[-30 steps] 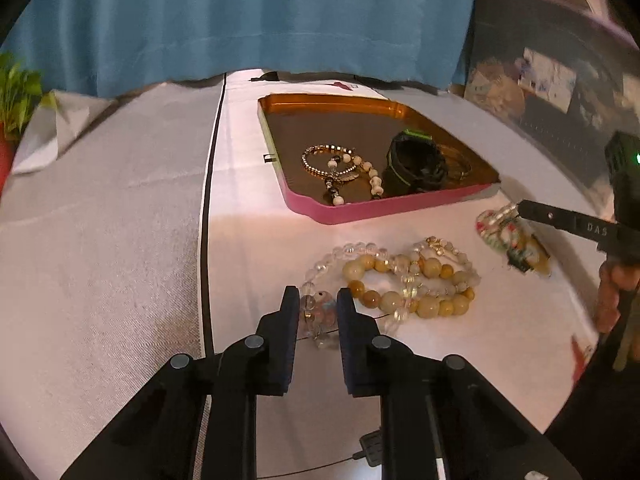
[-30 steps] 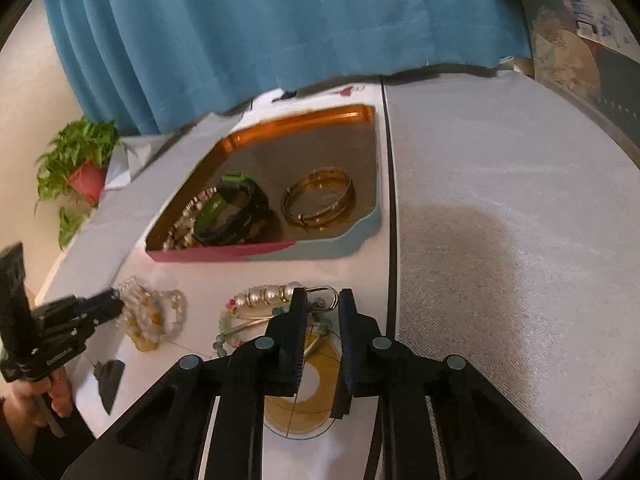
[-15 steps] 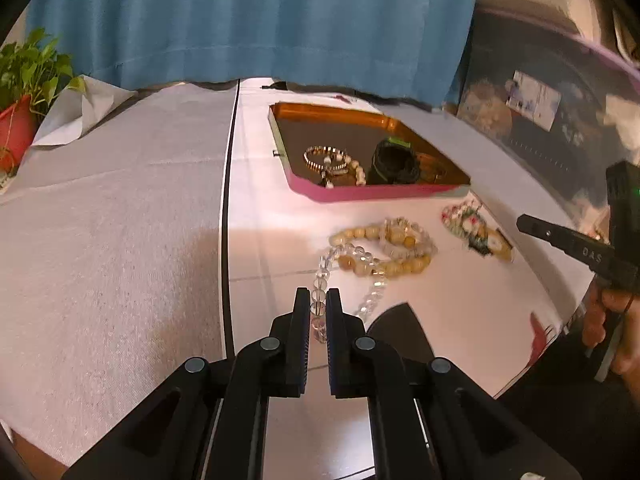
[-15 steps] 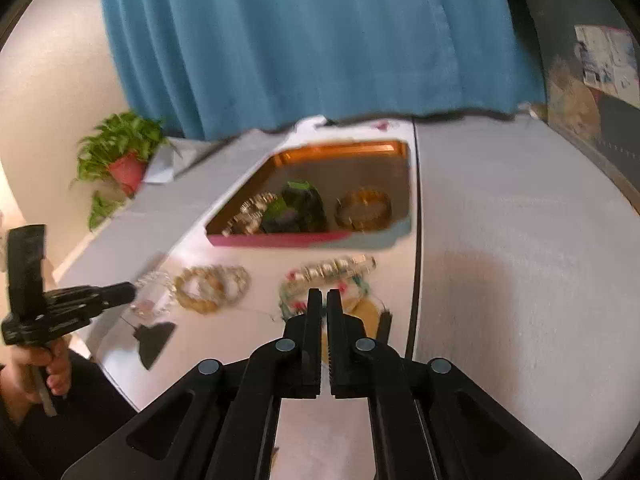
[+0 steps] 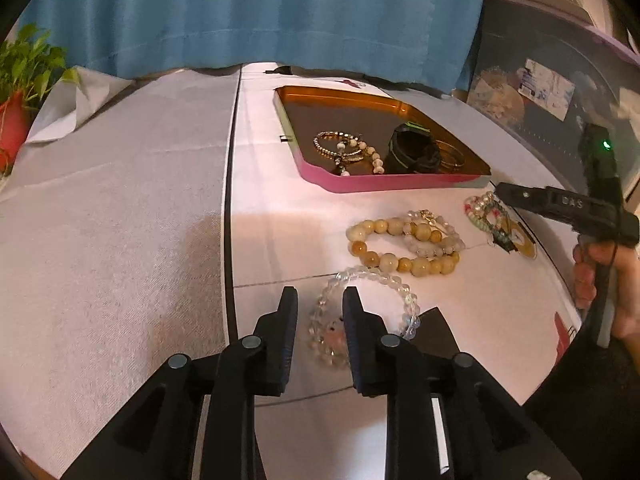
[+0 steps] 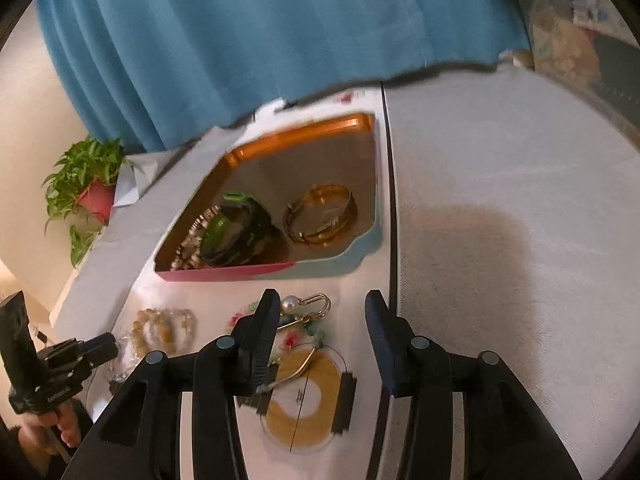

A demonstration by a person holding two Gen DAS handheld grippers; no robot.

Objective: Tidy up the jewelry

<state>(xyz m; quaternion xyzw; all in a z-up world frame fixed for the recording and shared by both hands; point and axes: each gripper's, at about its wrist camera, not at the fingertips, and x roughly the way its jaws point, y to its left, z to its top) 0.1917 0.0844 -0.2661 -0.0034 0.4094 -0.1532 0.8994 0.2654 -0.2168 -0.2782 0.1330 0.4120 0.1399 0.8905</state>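
Note:
A pink-rimmed tray point(image 5: 400, 182) holds a beaded bracelet point(image 5: 346, 149), a black and green watch point(image 5: 412, 148) and gold bangles point(image 6: 322, 214). On the table lie a clear crystal bracelet point(image 5: 372, 280), yellow bead bracelets point(image 5: 404, 246) and a pearl and green bracelet point(image 6: 298, 306) beside a yellow disc point(image 6: 306, 400). My left gripper point(image 5: 319, 306) is open, its fingers straddling the crystal bracelet's near side. My right gripper point(image 6: 322, 312) is open wide over the pearl bracelet and disc.
A blue curtain point(image 5: 260, 12) hangs behind the table. A potted plant point(image 6: 90, 184) stands at the far left. White cloth point(image 5: 112, 220) covers the left side, and more cloth point(image 6: 520, 220) covers the right. The tray point(image 6: 280, 270) sits just beyond the loose jewelry.
Both grippers were shut half a second ago and have opened. Both have come in lower over the loose jewelry: the left over the crystal bracelet, the right over the pearl bracelet.

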